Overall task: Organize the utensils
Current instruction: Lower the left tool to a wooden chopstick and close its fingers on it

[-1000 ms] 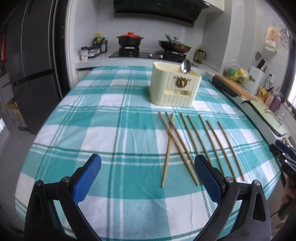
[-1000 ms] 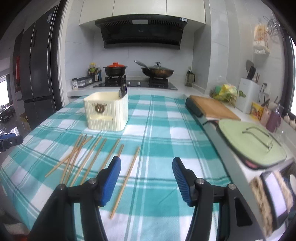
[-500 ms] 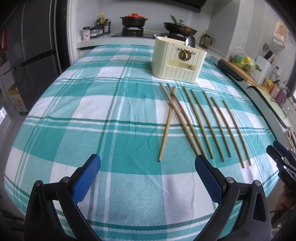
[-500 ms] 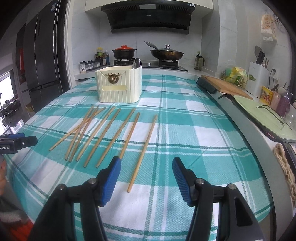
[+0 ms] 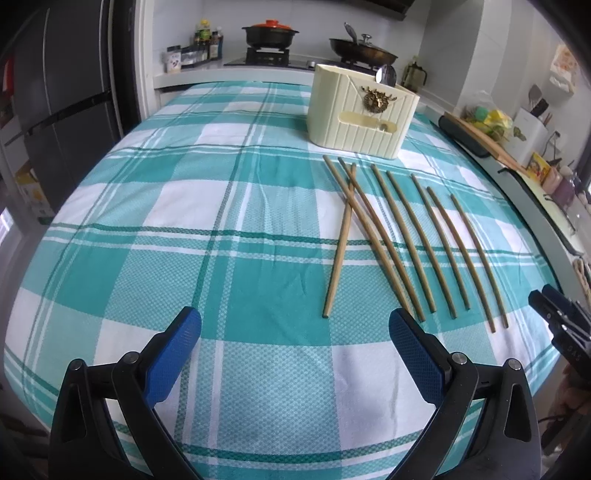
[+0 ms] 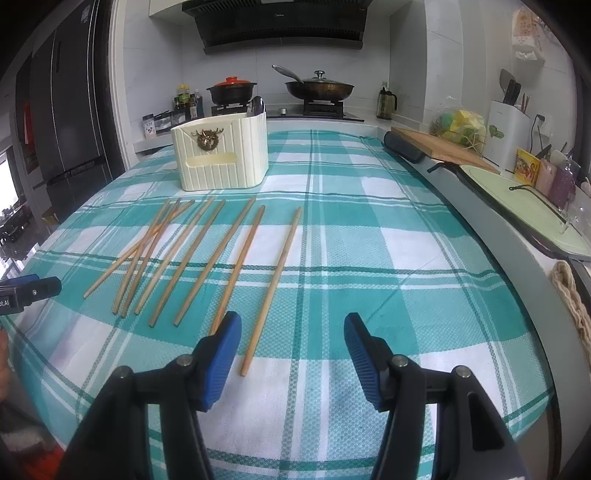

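Spread wide and holding nothing, the left gripper point(image 5: 295, 332) hangs above the checked cloth point(image 5: 184, 221); the chopsticks point(image 5: 406, 236) lie ahead to its right, nearer than a second ago, before the cream holder point(image 5: 360, 114). Equally parted and empty, the right gripper point(image 6: 292, 343) has dropped closer, the chopsticks point(image 6: 207, 254) fanning ahead-left, one point(image 6: 275, 284) reaching between its fingers.

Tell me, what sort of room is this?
Most likely a home kitchen: a stove with a pot and wok under a range hood, a fridge on the left, and chopsticks on a checked tablecloth.
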Demonstrator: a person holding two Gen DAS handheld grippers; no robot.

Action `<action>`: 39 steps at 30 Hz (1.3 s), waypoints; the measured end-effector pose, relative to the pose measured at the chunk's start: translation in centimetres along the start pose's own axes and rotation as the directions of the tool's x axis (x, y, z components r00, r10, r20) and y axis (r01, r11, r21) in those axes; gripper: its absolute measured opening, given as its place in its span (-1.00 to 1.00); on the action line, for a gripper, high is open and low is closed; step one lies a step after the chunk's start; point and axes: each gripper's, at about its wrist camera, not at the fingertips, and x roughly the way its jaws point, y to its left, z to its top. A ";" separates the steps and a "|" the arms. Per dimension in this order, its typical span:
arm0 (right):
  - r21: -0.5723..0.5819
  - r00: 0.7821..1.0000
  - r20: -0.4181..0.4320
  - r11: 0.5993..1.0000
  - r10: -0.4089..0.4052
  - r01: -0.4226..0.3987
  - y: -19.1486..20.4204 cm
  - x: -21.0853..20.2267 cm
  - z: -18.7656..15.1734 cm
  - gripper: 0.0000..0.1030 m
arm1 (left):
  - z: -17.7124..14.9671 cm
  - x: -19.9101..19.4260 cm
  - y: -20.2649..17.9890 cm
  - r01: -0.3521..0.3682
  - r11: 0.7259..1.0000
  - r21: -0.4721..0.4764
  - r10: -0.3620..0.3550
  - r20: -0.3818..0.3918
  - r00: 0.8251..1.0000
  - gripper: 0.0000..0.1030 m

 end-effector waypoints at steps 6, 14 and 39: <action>0.007 1.000 -0.017 1.000 -0.001 0.001 -0.1 0.5 -0.1 0.15 | 0.3 0.2 -1.0 0.026 1.000 0.010 -0.026 0.002 1.000 0.97; 0.003 1.000 -0.023 1.000 0.008 -0.007 0.2 0.7 -0.2 0.15 | 3.5 1.3 -3.3 0.003 0.999 0.040 -0.005 0.051 0.999 0.96; 0.065 1.000 -0.018 0.998 0.014 -0.013 -1.8 0.3 -0.7 0.15 | 3.4 7.9 -8.6 0.001 0.988 0.152 0.017 -0.117 0.993 -0.81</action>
